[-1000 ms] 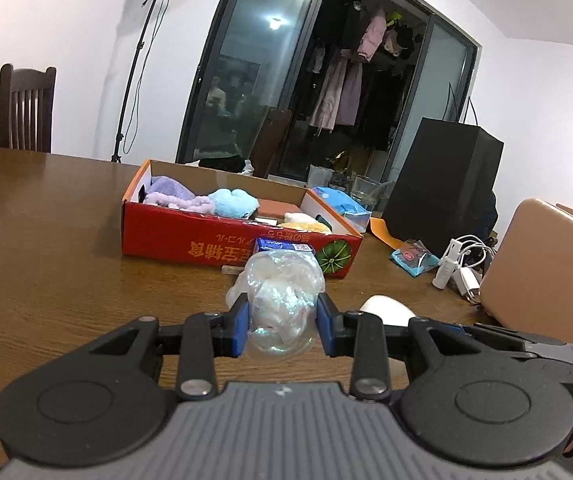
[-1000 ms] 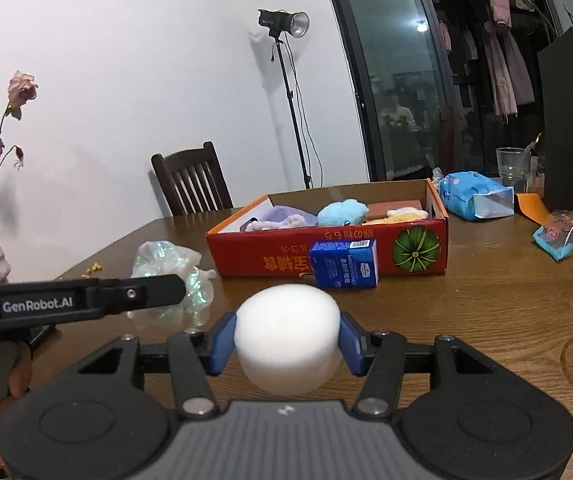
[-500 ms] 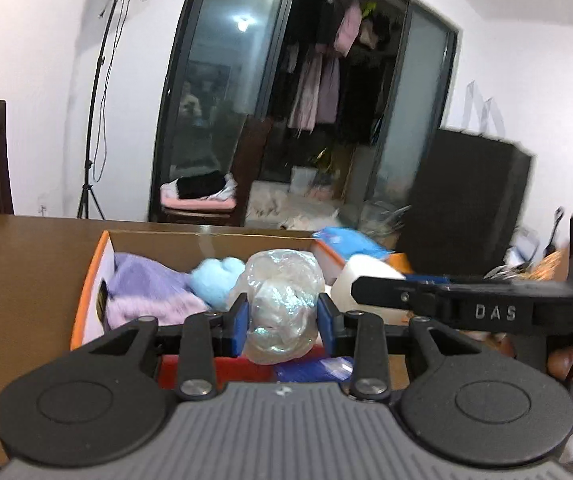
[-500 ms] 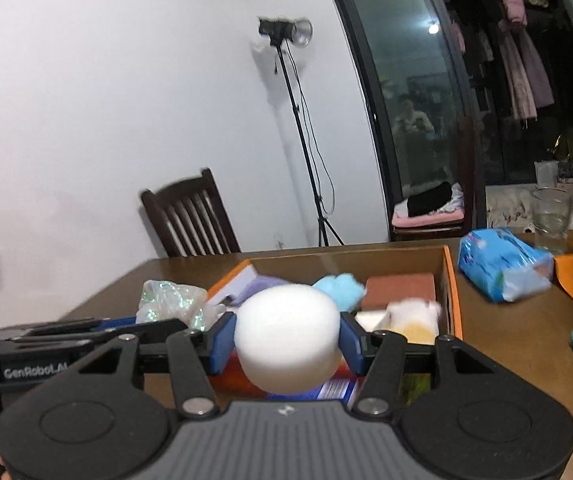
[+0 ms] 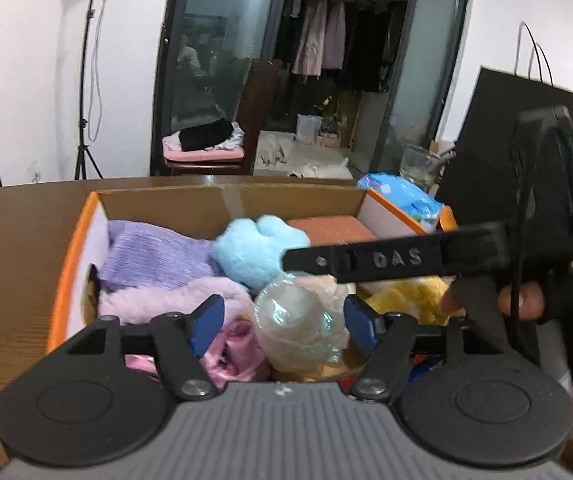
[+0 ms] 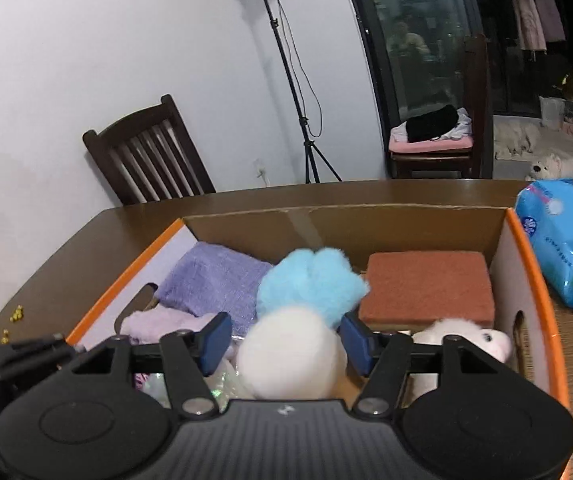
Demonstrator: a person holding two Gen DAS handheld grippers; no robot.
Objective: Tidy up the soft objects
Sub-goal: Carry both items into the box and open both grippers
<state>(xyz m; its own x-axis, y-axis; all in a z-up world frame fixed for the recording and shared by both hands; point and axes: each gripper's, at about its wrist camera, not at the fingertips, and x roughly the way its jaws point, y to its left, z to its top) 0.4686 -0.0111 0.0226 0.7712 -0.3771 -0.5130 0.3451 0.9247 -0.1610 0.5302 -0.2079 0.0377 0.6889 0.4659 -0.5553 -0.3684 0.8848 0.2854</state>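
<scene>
Both grippers hang over an open cardboard box (image 5: 222,198) with orange rims (image 6: 536,276). My left gripper (image 5: 284,322) is open; a crumpled clear iridescent plastic ball (image 5: 300,334) sits loose between its blue pads, apart from both. My right gripper (image 6: 286,338) is open; a white foam ball (image 6: 290,356) lies between its spread pads, untouched. The box holds a purple towel (image 6: 214,280), a light blue plush (image 6: 310,280), a brown sponge pad (image 6: 426,286), a pink furry cloth (image 5: 166,300), a yellow plush (image 5: 410,298) and a white plush (image 6: 466,336). The right gripper's body (image 5: 406,258) crosses the left wrist view.
The box stands on a brown wooden table (image 6: 66,264). A blue wipes pack (image 6: 562,240) lies right of the box. A dark wooden chair (image 6: 146,156) and a light stand (image 6: 294,80) are behind the table. A black bag (image 5: 498,132) stands at far right.
Both grippers moved forward over the box and opened. The plastic ball and the white foam ball are released and sit lower, inside the box.
</scene>
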